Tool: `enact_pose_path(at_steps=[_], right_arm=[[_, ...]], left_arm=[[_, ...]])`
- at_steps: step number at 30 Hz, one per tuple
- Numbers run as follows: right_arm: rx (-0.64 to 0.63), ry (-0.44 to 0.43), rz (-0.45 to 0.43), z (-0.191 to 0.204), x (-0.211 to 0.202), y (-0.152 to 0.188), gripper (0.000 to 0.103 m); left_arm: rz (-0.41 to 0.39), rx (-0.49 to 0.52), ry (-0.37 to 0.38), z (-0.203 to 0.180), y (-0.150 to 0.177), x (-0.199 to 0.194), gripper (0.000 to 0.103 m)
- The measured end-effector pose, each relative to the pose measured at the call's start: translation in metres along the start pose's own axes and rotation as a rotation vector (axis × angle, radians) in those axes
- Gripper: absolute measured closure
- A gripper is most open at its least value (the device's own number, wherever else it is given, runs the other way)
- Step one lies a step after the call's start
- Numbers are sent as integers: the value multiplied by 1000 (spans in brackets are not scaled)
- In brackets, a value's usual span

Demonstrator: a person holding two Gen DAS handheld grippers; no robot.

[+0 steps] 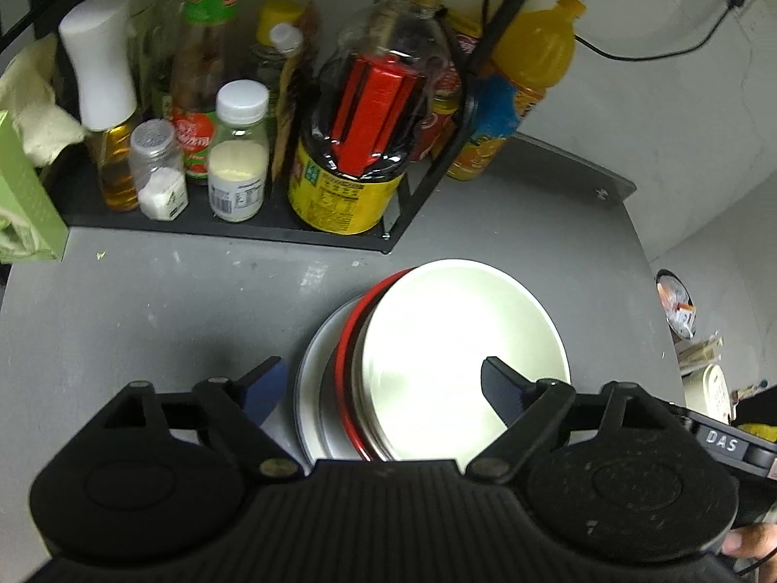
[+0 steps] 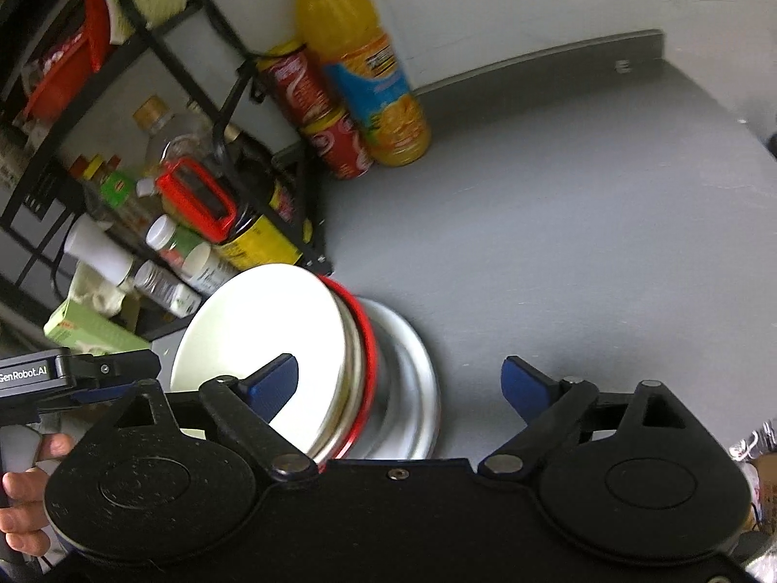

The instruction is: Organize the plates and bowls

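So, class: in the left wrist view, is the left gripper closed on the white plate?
No: the left gripper is open, fingers spread above the white plate.

1. Black wire rack [image 1: 233, 223] at far left of grey countertop [image 1: 160, 311], crowded with condiments.
2. On rack: dark soy sauce jug [image 1: 359, 145] with red handle, yellow label; white-capped powder bottle [image 1: 239, 155]; salt shaker [image 1: 158, 170]; oil bottle [image 1: 109, 97]; ketchup bottle [image 1: 201, 73].
3. Orange juice bottle [image 2: 369, 77] right of rack, against wall, red cans [image 2: 320, 111] beside it.
4. Green box [image 1: 24, 194] at far left edge.
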State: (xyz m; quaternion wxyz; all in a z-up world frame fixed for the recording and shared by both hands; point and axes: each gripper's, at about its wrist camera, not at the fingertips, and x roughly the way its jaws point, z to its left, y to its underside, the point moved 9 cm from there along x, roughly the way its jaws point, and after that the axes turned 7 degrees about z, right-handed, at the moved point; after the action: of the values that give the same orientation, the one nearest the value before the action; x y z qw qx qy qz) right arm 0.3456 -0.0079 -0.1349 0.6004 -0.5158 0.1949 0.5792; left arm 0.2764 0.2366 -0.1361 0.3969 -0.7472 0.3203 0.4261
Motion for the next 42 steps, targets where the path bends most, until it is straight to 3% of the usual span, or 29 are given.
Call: enact_pose_path(at_steps=[11, 21, 42], right_arm=[[73, 108, -81, -36, -39, 18, 7], [67, 143, -149, -42, -74, 38, 0], [28, 211, -273, -54, -158, 108, 0]], left_arm=[[-2, 130, 30, -40, 10, 4, 11], [-19, 198, 28, -66, 32, -2, 10], [-140, 212, 16, -90, 115, -81, 1]])
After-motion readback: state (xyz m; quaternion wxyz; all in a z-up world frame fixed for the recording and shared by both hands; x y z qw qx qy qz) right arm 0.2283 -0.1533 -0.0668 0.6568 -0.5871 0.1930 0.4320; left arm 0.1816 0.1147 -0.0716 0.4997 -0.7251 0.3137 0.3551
